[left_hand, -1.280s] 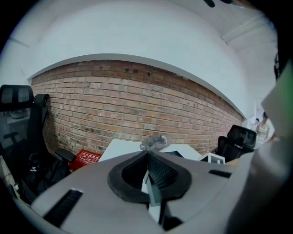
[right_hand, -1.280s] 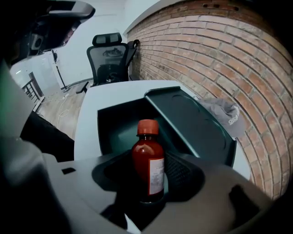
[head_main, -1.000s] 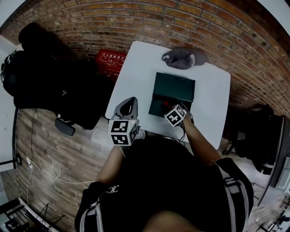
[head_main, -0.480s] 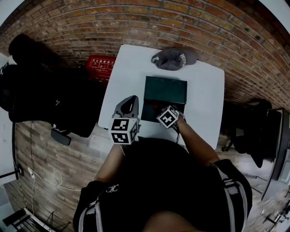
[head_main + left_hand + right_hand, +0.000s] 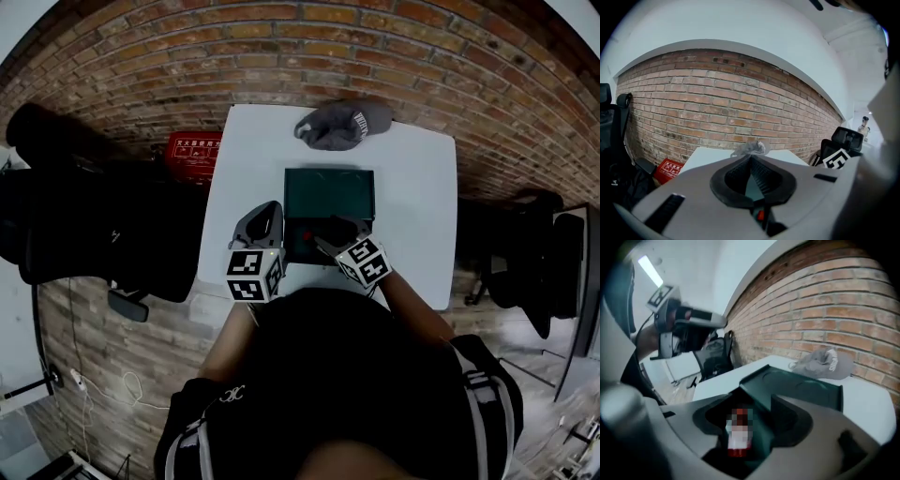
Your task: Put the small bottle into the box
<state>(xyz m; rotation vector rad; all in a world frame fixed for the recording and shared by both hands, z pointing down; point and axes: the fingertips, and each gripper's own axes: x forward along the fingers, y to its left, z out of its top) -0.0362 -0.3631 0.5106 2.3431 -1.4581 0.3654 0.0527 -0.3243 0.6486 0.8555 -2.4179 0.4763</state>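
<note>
A dark green box point(image 5: 298, 246) stands open on the white table point(image 5: 412, 216), its lid point(image 5: 328, 192) raised at the far side. The small bottle point(image 5: 738, 434), with a white label and red ends, lies inside the box point(image 5: 801, 390). My right gripper point(image 5: 745, 418) hovers just over it; its jaws are opening and stand wide to either side of the bottle, not pressing on it. In the head view the right gripper point(image 5: 325, 232) reaches into the box from the near side. My left gripper point(image 5: 271, 208) is held to the left of the box, shut and empty, with its tips point(image 5: 751, 157) together.
A grey cap point(image 5: 337, 125) lies at the table's far edge against the brick wall. A red case point(image 5: 192, 150) sits on the floor to the left, beside dark chairs and bags point(image 5: 84, 206). Another black chair point(image 5: 553, 272) stands to the right.
The right gripper has drawn back a little toward the table's near edge. The left gripper has hardly moved.
</note>
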